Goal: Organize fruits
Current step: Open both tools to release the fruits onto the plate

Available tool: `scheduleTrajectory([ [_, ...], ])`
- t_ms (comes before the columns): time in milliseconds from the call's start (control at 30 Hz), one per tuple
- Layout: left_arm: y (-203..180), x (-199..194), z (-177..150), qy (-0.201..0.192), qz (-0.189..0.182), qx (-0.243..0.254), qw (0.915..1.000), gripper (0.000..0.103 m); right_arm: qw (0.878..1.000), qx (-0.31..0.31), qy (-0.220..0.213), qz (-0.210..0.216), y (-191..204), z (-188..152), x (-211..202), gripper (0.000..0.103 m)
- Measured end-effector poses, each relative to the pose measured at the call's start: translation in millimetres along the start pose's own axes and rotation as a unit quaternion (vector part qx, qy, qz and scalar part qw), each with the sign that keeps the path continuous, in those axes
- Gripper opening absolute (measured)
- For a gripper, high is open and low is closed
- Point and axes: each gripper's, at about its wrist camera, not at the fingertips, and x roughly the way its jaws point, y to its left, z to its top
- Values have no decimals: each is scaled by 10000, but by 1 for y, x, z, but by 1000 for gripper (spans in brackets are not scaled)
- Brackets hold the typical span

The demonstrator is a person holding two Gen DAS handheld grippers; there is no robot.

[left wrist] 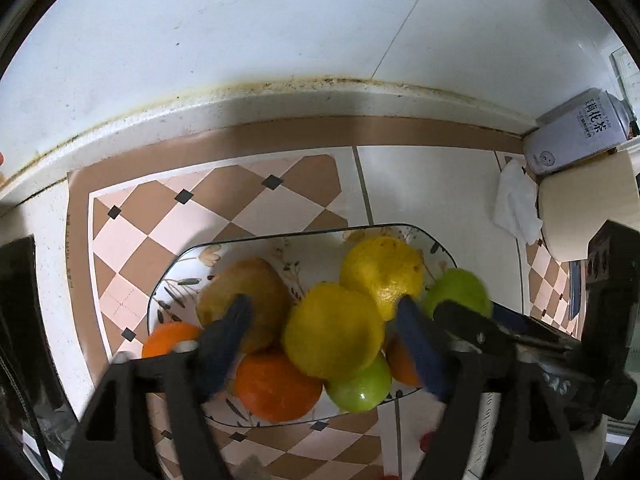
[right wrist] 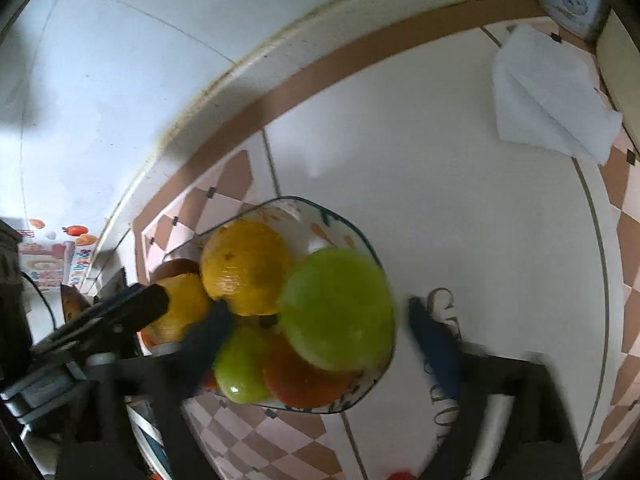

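The round green apple (right wrist: pixel 338 308) perched on the pile looks smooth, firm and likely to roll, so you should take it across its widest part. Your right gripper (right wrist: pixel 324 328) straddles it, jaws spread. Your left gripper (left wrist: pixel 324 336) gapes around a yellow lemon (left wrist: pixel 334 330). Both fruits sit among oranges in the floral glass-rimmed plate (left wrist: pixel 280 238).

left gripper (left wrist: pixel 326 338): black plastic frame, two broad angled arms, slot cut-outs low on each arm
left fingers (left wrist: pixel 226 344): dark navy pads, matte, slightly blurred
left hardware: pale round bolt heads at the finger bases, small screw on the right finger mount
right gripper (right wrist: pixel 322 342): same black frame, blurred edges
right fingers (right wrist: pixel 436 344): dark blue pads, tapered tips
right hardware: grey cylindrical pin at the left finger base
markings: none legible on either frame
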Motion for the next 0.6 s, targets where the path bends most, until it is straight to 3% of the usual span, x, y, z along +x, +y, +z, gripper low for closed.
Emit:
scheduleTrajectory([
  [167,8,-1,-7,-75,177,-118,9997,90,9997,-111,-96,-203,-2,-4,-5,99],
  [267,17,-3,-17,-139,296,-245,9992,90,9974,-360,-224,-574,4,-9,-12,99],
  [600,50,-20,-65,-500,1080,-552,9914,90,9801,-1157,-567,-1508,32,-48,-41,99],
])
